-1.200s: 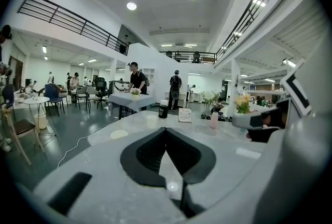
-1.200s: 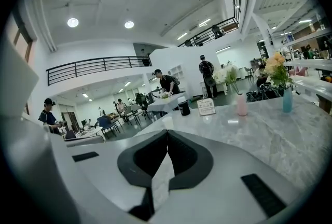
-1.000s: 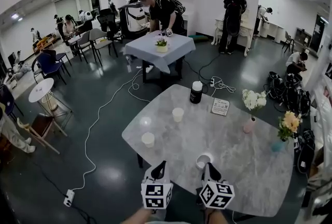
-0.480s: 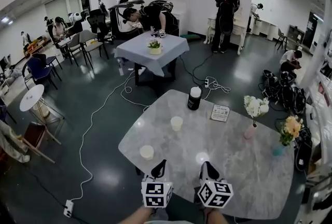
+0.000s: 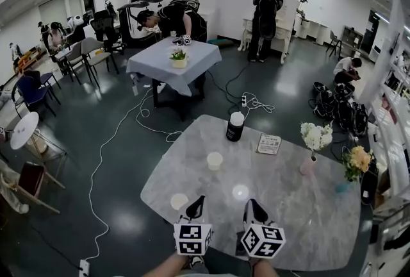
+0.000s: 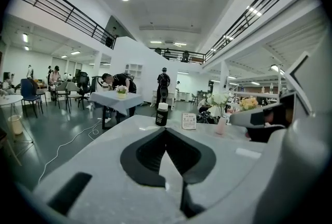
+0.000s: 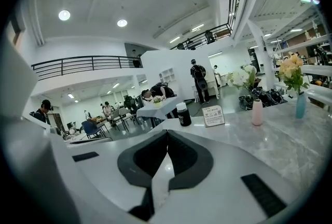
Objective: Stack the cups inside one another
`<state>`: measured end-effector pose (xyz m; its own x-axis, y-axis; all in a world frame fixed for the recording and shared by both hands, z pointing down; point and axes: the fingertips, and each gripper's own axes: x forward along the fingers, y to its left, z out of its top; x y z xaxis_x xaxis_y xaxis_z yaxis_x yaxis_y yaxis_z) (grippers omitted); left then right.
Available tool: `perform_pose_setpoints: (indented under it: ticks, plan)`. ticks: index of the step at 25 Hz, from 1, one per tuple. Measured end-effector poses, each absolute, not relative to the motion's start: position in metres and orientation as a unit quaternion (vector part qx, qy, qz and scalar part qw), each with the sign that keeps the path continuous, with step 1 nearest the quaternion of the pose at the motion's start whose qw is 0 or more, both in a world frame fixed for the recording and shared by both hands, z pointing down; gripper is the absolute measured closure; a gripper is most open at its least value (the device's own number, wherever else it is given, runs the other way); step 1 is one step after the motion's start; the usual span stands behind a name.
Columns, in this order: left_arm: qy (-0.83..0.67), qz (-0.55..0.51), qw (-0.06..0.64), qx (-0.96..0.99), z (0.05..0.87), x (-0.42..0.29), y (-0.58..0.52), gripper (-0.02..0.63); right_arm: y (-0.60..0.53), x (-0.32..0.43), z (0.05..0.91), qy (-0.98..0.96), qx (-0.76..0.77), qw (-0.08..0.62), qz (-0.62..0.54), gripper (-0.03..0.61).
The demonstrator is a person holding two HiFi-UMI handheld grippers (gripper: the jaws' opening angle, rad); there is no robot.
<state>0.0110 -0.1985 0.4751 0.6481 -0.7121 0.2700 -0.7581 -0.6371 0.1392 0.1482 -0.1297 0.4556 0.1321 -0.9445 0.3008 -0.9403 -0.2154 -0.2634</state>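
Note:
Two pale cups stand on the grey marble table (image 5: 301,205): one near the middle (image 5: 214,161), one at the near left edge (image 5: 179,201). A soft bright round spot (image 5: 240,192) between the grippers looks like glare; I cannot tell if it is a cup. My left gripper (image 5: 195,206) is shut and empty, just right of the near cup. Beside it my right gripper (image 5: 251,208) is also shut and empty. In the left gripper view (image 6: 166,130) and the right gripper view (image 7: 167,133) the jaws meet, and no cup shows.
At the table's far side stand a black bottle (image 5: 235,126) and a small card (image 5: 269,144). A pink vase of white flowers (image 5: 309,163) and a blue vase of yellow flowers (image 5: 346,181) stand at the right. Cables cross the floor; people work at tables behind.
The table and cups have slid down the picture toward me as both grippers moved forward over the near edge. The cup seen by the right gripper a second ago no longer shows.

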Motion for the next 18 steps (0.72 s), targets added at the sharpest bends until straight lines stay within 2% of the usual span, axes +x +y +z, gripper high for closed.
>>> perform_pose_setpoints:
  ticks: [9, 18]
  plan:
    - [-0.409, 0.117, 0.149, 0.893, 0.503, 0.023, -0.205, 0.615, -0.141, 0.149, 0.475, 0.628, -0.743, 0.000, -0.229, 0.572]
    - [-0.441, 0.115, 0.149, 0.877, 0.495, 0.017, -0.216, 0.615, -0.162, 0.144, 0.472, 0.659, -0.716, -0.012, -0.230, 0.572]
